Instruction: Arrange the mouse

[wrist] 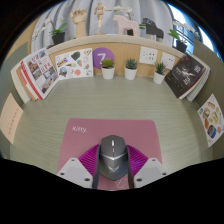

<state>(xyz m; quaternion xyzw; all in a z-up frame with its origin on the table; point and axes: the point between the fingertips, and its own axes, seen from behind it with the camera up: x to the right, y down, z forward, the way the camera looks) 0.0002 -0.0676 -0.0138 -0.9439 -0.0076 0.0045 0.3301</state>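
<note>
Your gripper [113, 172] sits nearest, its two fingers closed in against the sides of the grey mouse [113, 158], which you are grasping between the pads. That mouse rests on the near half of a pink mouse mat [90, 135], which lies on the pale green desk [60, 110]. Nothing stands on the mat ahead of the mouse; the far part of it is bare apart from small lettering. Beyond it, along the far wall, you have three small potted plants [131, 68] in white pots and a purple card [100, 56] at their left. Books [38, 72] lean at the far left, a dark book [186, 74] leans at the far right, and another printed booklet [211, 118] lies at the right side.
</note>
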